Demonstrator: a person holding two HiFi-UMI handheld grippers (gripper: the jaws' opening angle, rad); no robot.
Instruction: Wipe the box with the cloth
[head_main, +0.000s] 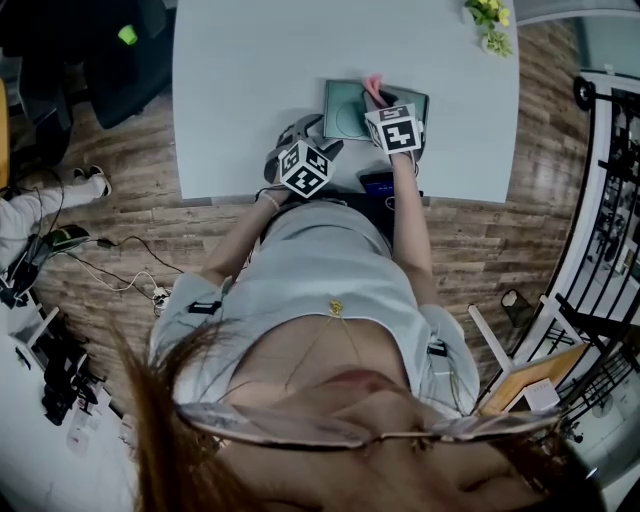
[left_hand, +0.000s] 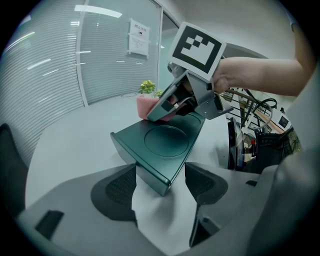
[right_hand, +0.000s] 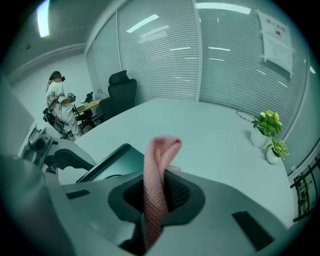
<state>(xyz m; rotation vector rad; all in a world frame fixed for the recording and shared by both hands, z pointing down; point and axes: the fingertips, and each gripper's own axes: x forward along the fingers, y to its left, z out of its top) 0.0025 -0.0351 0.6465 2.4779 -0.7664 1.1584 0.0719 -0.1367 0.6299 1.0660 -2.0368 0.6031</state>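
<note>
A dark green box (head_main: 348, 112) with a round recess in its lid lies on the pale table (head_main: 240, 90). My right gripper (head_main: 380, 100) hangs over the box's far side, shut on a pink cloth (head_main: 373, 86). In the right gripper view the cloth (right_hand: 159, 185) stands pinched between the pads, with the box (right_hand: 107, 161) below to the left. My left gripper (left_hand: 161, 192) is open, and the box's near corner (left_hand: 162, 175) sits between its pads with a gap on the right. From there I see the right gripper (left_hand: 172, 106) pressing the cloth (left_hand: 146, 105) on the box's far edge.
Small potted plants (head_main: 488, 22) stand at the table's far right corner. A dark device (head_main: 380, 185) lies at the table's near edge by my body. A black office chair (right_hand: 120, 92) and a person (right_hand: 57, 102) are beyond the table. Cables lie on the floor (head_main: 110, 260).
</note>
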